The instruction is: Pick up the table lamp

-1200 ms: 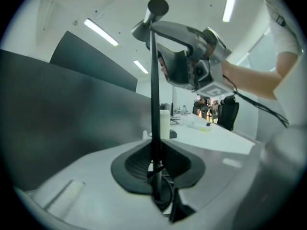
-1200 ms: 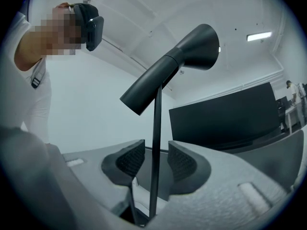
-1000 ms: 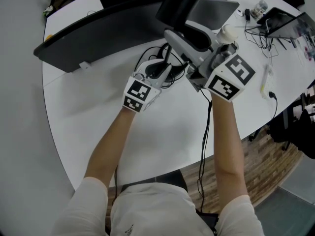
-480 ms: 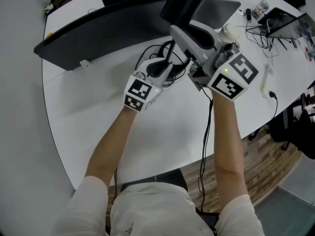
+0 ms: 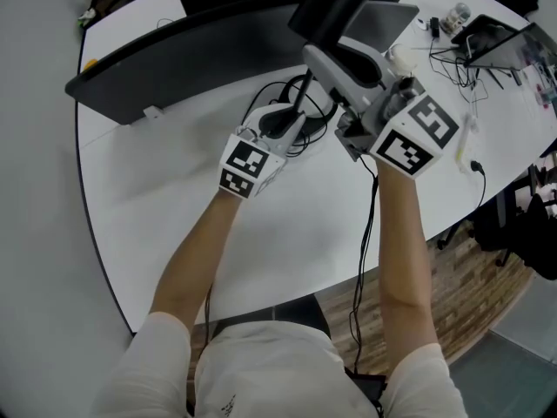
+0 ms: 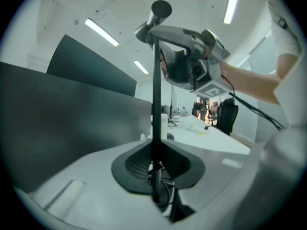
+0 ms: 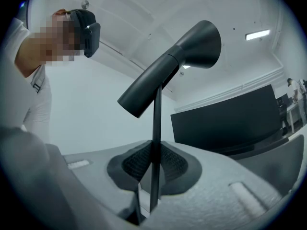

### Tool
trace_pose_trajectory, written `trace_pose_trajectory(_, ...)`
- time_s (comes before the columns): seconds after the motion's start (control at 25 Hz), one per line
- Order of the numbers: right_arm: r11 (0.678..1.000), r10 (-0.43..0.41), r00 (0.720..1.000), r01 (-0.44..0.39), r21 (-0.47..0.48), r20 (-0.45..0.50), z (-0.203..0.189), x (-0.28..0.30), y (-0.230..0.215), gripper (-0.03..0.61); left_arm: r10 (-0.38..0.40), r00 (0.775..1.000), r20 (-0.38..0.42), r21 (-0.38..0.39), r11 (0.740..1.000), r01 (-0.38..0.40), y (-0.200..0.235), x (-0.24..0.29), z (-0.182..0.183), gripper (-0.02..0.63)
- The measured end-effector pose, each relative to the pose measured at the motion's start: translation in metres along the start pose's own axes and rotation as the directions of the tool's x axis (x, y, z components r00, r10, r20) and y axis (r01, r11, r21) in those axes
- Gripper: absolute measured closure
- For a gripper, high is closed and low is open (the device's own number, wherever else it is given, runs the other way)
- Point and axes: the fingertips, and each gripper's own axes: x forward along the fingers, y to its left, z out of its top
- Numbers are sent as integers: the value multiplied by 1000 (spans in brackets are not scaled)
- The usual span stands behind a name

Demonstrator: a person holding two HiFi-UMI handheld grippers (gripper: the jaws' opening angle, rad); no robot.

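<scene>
The table lamp has a thin black stem and a black tube-shaped head, which also shows at the top of the head view. My right gripper holds the stem high up; its jaws have just been closing and now press on the stem between them. My left gripper is shut on the same stem lower down, near the white table. In the head view the left gripper sits below and left of the right gripper. The lamp's base is hidden.
A long dark panel lies across the table behind the lamp. Black cables coil beside the left gripper, and one hangs over the front edge. A grey slab, a white bottle and a tablet stand at the back right.
Both hands stay almost where they were on the lamp stem. The head view has shifted a little, so the table's far items sit slightly higher.
</scene>
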Motion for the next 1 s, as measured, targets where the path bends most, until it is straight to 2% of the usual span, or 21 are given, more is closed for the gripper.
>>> trace_pose_trajectory(1.0, 999, 39, 999, -39, -10, 3, 90, -25, 47, 532, 34, 999, 2, -14, 999, -34, -48, -44, 82, 566)
